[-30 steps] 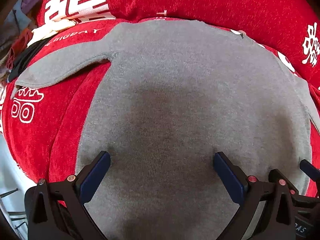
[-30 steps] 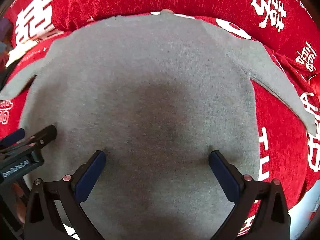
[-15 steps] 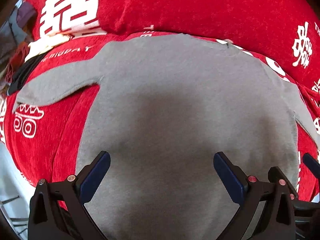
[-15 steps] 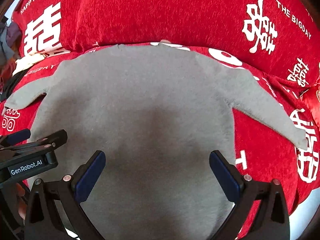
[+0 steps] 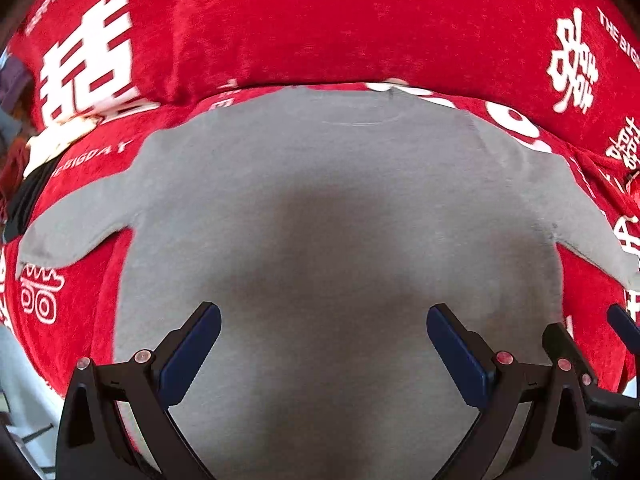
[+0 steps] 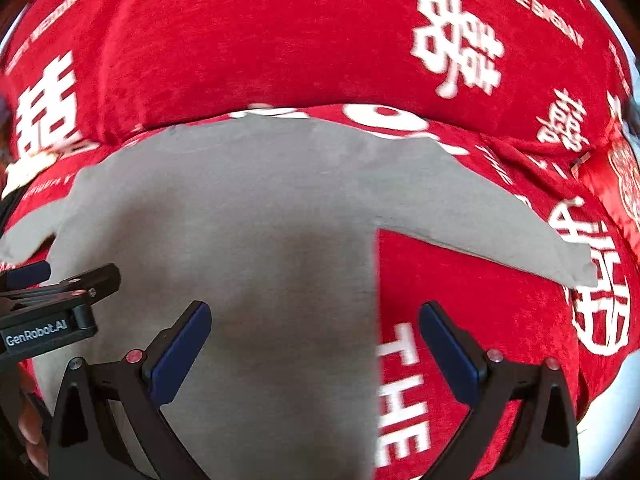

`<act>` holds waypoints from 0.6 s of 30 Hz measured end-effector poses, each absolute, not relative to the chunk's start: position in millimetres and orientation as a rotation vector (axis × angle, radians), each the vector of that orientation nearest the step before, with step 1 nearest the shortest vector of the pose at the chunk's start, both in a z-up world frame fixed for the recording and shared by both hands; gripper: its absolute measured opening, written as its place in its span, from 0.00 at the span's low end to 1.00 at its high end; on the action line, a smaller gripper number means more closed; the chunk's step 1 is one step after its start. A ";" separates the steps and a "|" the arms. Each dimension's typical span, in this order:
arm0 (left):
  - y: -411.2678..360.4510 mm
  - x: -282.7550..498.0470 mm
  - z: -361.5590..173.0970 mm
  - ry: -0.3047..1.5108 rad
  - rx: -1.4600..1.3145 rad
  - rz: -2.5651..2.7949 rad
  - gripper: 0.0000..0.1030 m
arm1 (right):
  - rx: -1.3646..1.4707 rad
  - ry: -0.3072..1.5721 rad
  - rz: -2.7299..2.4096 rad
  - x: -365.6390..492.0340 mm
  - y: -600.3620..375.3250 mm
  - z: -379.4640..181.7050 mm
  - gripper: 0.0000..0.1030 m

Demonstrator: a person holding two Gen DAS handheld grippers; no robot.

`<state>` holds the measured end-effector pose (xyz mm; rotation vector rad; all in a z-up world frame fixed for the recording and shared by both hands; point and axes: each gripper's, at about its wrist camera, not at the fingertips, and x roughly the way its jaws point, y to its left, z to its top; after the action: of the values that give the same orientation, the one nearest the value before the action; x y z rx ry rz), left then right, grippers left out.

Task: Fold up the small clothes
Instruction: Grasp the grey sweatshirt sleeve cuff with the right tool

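Grey top (image 5: 332, 240) lies flat on red cover (image 5: 72, 280), sleeves spread L & R, neck toward red cushion (image 5: 320, 28) behind. Clutter (image 5: 24, 168) at far L edge. Left gripper (image 5: 324, 320) & right gripper (image 6: 316, 316) both wide, empty, over the hem end; right one straddles the top's R edge.

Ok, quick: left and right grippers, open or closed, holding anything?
Left gripper: open, holding nothing, above the flat grey knit long-sleeved top.
Right gripper: open, holding nothing, over that top's side edge.

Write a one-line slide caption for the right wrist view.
Open hand-held gripper above grey long-sleeved top spread on red cover.
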<state>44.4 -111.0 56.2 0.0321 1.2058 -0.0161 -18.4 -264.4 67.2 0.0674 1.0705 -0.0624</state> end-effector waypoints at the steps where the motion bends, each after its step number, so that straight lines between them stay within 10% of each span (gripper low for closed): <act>1: -119.7 47.3 55.5 1.207 0.042 -0.025 1.00 | 0.088 1.075 -0.080 -16.8 -277.7 64.7 1.00; 18: -247.6 86.5 38.3 1.219 0.201 -0.147 1.00 | 0.387 1.088 -0.411 -21.9 -481.0 27.2 1.00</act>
<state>86.5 -247.6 38.3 0.2013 1.2195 -0.1467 -21.9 -481.0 27.2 0.3868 1.0879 -0.4106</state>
